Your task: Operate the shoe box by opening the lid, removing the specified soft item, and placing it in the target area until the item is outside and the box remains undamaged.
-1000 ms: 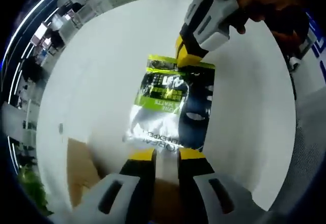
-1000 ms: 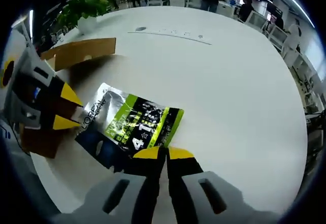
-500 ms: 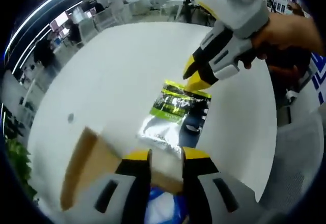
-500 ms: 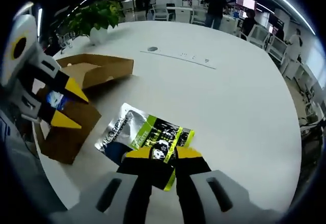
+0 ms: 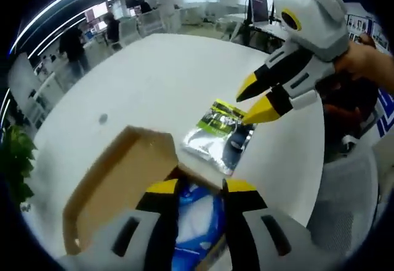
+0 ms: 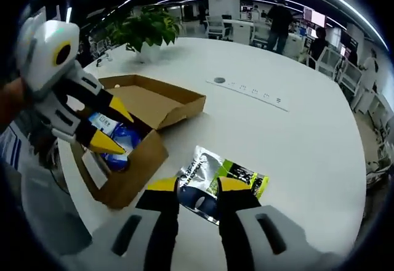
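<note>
Now, with our left gripper (image 5: pixel 194 188) and right gripper (image 6: pixel 197 185) both parted and empty, we could dent the shoe box (image 6: pixel 132 166) reaching carelessly past its flap, though the pouch (image 6: pixel 221 178) already lies on the table (image 6: pixel 295 141).

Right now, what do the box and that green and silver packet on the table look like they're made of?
Box: brown cardboard, matte, raw cut edges on the open flap. Packet: likely plastic or foil film, glossy, with silver glare and wrinkles.

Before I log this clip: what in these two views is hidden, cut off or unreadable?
- Box contents: blue packaging sits partly behind the left gripper in the left gripper view and behind that gripper in the right gripper view.
- Pouch: near edge hidden by the right gripper; its print is too small to read.
- Box: cut off at the bottom of the left gripper view.
</note>
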